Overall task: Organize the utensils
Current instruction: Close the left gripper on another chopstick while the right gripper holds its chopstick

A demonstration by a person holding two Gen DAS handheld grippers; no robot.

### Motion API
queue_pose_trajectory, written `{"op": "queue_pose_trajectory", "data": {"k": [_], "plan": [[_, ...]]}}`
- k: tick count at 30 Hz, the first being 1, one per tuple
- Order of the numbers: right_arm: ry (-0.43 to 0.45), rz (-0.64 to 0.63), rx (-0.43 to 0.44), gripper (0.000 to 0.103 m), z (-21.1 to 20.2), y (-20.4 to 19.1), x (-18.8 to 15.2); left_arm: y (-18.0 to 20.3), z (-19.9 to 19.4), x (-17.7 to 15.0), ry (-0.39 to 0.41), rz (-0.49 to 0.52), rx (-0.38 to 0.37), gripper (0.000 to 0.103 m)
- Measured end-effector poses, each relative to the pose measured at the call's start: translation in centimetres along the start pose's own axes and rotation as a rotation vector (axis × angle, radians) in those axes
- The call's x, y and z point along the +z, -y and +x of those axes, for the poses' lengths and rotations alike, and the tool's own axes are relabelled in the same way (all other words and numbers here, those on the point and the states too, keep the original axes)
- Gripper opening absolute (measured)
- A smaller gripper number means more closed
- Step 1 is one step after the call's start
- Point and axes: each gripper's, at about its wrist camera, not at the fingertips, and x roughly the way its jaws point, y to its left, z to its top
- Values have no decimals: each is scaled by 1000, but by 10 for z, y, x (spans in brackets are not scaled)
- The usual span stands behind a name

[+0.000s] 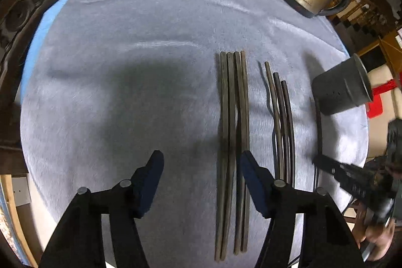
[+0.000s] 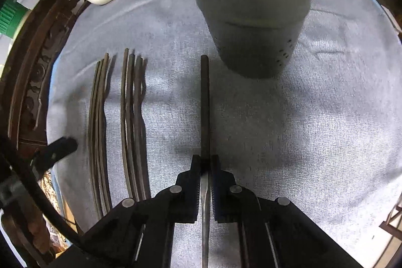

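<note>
So we're working on a grey cloth over a round table, and the biggest task piece is the dark perforated utensil holder, standing upright near the far edge. Left of it lie two bunches of chopsticks: four squarish ones and three thinner round ones, side by side, not touching. Our right gripper is clamped on a single chopstick, tip pointing just beside the holder's base. Our left gripper hangs spread wide, holding nothing. Looks like mid-transfer; next we'd probably need to lift and tip it into the holder's mouth.
</note>
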Motion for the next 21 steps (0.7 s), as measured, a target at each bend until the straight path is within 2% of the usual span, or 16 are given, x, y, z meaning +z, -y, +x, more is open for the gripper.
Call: {"op": "queue_pose_trajectory", "data": {"k": [3, 12, 14, 18, 21], "plan": [[9, 0, 21, 8, -1, 0, 0, 2, 13, 11, -61, -11, 23, 51], [30, 19, 131, 10, 1, 18, -7, -5, 16, 25, -100, -40, 39, 48], [32, 21, 148, 10, 2, 19, -8, -8, 14, 26, -103, -39, 46, 43], [33, 24, 175, 10, -8, 34, -12, -15, 10, 28, -115, -51, 45, 41], [34, 25, 187, 10, -12, 42, -15, -11, 11, 31, -123, -45, 53, 36]]}}
